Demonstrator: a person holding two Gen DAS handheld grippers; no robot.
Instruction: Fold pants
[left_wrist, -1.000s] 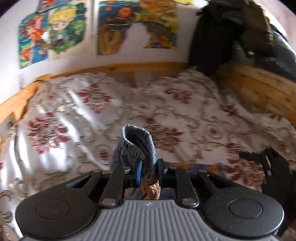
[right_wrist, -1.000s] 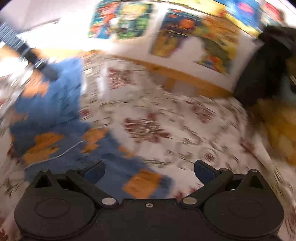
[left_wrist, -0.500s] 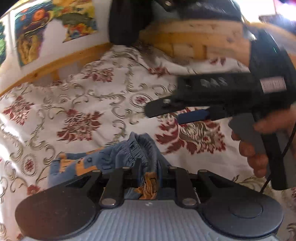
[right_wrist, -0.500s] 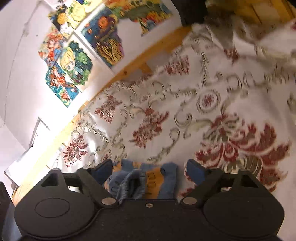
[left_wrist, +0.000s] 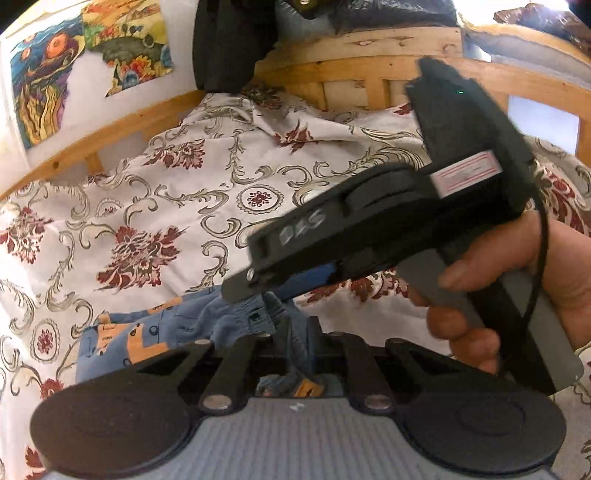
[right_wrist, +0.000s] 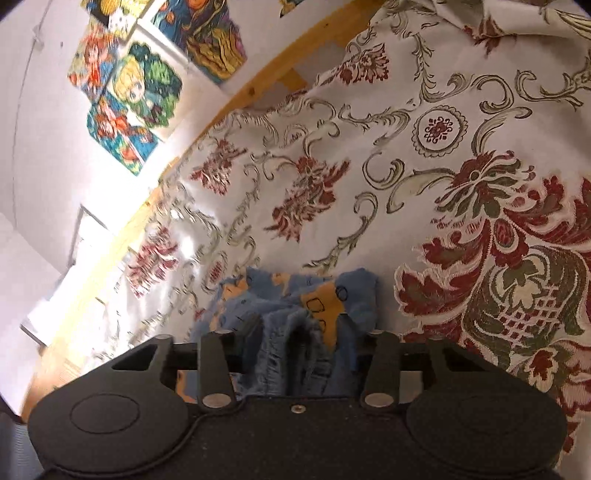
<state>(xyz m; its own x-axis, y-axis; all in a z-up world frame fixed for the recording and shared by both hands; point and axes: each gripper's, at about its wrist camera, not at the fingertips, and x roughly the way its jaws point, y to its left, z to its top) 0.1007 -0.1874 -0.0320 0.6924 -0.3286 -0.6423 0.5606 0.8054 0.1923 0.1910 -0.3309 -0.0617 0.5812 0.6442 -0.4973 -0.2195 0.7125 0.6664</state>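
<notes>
Where the left wrist view looks down its own fingers, the left gripper (left_wrist: 295, 343) has its jaws drawn nearly together on a bunched fold of the pants (left_wrist: 155, 332), blue cloth with orange patches. The rest of the pants lies to the left on the bedspread (left_wrist: 177, 206), a pale cloth with red flowers and grey scrolls. Above and to the right, the right gripper (left_wrist: 255, 284) crosses the view, tilted, its tip just over the gathered waistband; a blue pad shows on its underside. A hand (left_wrist: 517, 288) grips its grey handle, and a black cable runs down past the wrist. Behind the bed stand a wooden frame (left_wrist: 369, 70), dark clothes (left_wrist: 229, 44) hung over it, and a poster (left_wrist: 88, 62) on the white wall.

Right wrist view: the right gripper (right_wrist: 306, 347) has its jaws closed in on a thick wad of the pants (right_wrist: 295, 314), the ribbed waistband standing between the fingers and filling the gap. The free cloth spreads just ahead of the fingers on the bedspread (right_wrist: 424, 184). To the upper left run the frame (right_wrist: 258, 85) and wall with posters (right_wrist: 125, 99). This part of the view is blurred.
</notes>
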